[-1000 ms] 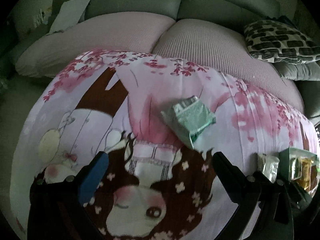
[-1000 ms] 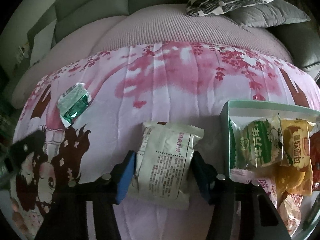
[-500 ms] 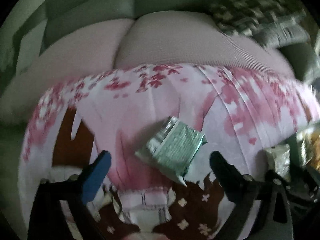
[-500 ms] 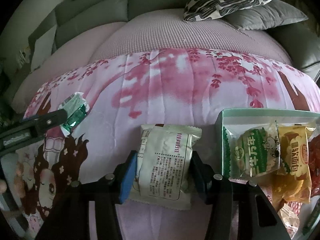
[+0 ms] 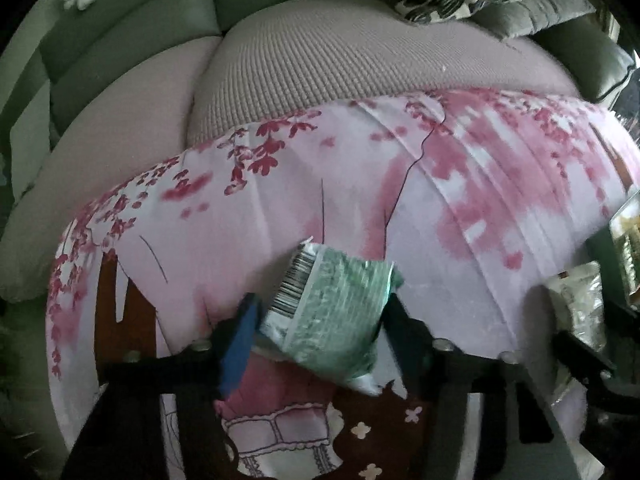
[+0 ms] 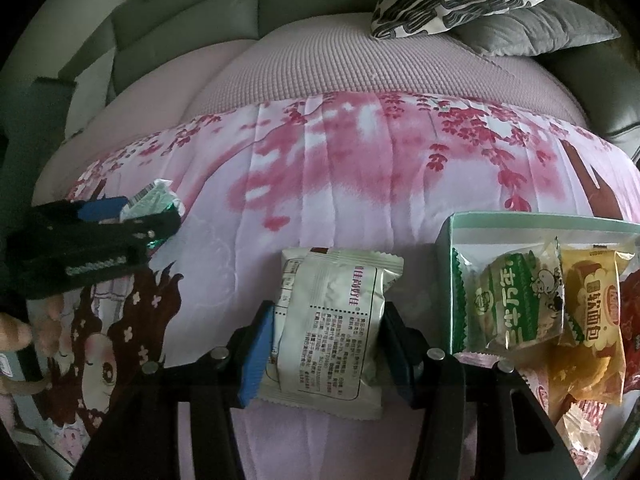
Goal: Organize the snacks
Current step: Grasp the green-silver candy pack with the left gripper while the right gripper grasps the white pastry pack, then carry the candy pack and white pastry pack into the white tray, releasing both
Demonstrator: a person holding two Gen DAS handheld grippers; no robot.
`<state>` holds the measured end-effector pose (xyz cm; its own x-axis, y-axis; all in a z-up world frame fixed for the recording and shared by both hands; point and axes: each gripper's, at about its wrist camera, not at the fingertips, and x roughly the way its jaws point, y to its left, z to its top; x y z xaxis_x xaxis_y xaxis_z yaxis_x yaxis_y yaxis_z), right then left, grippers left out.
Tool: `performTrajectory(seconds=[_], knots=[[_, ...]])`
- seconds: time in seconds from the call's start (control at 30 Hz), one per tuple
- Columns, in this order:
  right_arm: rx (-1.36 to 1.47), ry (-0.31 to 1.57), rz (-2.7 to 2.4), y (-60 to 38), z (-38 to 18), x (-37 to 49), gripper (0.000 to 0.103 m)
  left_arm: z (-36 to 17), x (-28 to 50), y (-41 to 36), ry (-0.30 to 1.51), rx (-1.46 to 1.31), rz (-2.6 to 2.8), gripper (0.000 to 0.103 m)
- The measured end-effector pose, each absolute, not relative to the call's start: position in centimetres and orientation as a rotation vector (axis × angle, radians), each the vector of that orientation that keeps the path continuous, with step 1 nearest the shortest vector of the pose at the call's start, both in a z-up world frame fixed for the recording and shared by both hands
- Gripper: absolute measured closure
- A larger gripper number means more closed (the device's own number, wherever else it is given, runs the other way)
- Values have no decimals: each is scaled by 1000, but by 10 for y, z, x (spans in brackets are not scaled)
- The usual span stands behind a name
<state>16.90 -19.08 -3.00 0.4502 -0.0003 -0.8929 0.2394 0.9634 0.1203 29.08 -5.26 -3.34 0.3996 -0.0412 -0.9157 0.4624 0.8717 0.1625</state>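
dim, soft blur, fisheye-warped dark corners

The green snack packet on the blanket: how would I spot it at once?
Find the pink cherry-blossom blanket on the sofa. The green packet sits between the closing left gripper jaws. Unlike the white packet, it is crinkly green with a barcode.

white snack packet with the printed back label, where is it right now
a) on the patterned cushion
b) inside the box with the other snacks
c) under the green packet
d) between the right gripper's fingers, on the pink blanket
d: the white snack packet sits between the right gripper fingers on the pink blanket, left of the box and apart from it.
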Motion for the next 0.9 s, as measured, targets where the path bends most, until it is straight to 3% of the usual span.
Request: performTrajectory(seconds=[0.4,0.9], knots=[[246,1076,-141,-189,-17,165,48,-27,278,-38,1104,276,-277,46],[220,1010,-116,-183,20,139,48,19,204,-13,1004,-71,-176,46]])
